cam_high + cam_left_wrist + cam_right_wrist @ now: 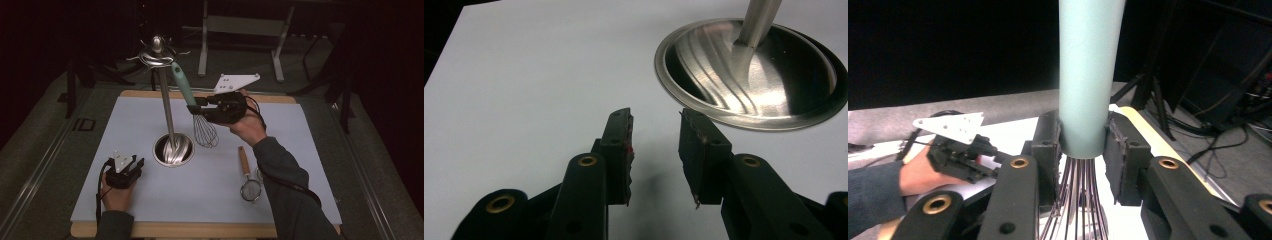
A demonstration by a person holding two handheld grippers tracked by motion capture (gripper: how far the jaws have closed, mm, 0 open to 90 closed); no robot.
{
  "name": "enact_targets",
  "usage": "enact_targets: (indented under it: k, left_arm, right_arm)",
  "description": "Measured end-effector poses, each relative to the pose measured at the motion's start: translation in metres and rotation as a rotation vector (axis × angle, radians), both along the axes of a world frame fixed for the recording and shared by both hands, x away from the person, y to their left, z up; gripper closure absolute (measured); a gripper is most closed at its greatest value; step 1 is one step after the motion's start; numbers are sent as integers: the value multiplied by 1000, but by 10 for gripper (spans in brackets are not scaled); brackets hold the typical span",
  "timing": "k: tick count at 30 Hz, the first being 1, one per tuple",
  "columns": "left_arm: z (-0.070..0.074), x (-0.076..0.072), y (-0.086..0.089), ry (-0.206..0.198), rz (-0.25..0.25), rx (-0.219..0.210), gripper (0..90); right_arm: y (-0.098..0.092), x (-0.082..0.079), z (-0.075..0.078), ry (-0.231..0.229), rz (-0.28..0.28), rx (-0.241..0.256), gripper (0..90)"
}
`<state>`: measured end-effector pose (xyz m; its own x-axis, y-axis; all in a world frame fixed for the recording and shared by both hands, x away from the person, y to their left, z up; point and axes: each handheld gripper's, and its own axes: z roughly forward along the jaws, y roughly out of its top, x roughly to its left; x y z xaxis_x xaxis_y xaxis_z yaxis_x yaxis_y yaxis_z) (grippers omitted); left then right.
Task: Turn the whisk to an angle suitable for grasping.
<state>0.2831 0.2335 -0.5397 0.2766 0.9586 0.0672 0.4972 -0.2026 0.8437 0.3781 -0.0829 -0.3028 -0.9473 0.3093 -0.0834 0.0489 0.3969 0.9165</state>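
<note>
Item 1: whisk [197,110], teal handle, wire balloon head. Held in the air above the surface [300,150], just right of the stand's pole. Long axis tilted: handle end points up and to the left, toward the hooks at the top of the stand; wire head points down and to the right, hanging clear of the sheet. In the right gripper view the handle [1090,75] rises straight up between the jaws and the wires fan out below them.

Item 2: right gripper [200,105], raised above the far middle of the surface. Jaws closed on the lower end of the whisk handle, 1 pad on each side, just above where the wires begin. Grey three-cornered plate on top, cable trailing back along the sleeve.

Item 3: left gripper [129,167], low at the near left of the surface, resting on or just over the sheet; which of the 2 cannot be told. Jaws parted by a moderate gap, nothing between them, as the left gripper view [655,150] shows. They point toward the stand's base.

Item 4: utensil stand [165,100], polished metal, upright pole on a round dished base [749,75], hooks and a knob at the top. Sits left of centre.

Item 5: small strainer [248,182], wooden handle, mesh bowl. Lies flat near the right forearm, handle pointing away from the person, bowl nearest the person.
</note>
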Motion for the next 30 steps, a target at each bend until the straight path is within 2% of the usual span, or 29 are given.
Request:
enact_targets:
  k: [11, 21, 30]
  left_arm:
    - [0, 0, 0, -3, 2, -5, 663]
    - [0, 0, 0, -3, 3, -3, 662]
    - [0, 0, 0, -2, 3, -4, 662]
  right_arm:
    - [11, 0, -3, 4, -23, -2, 679]
    - [6, -2, -1, -4, -19, 7, 655]
    - [1, -2, -6, 3, -37, -22, 653]
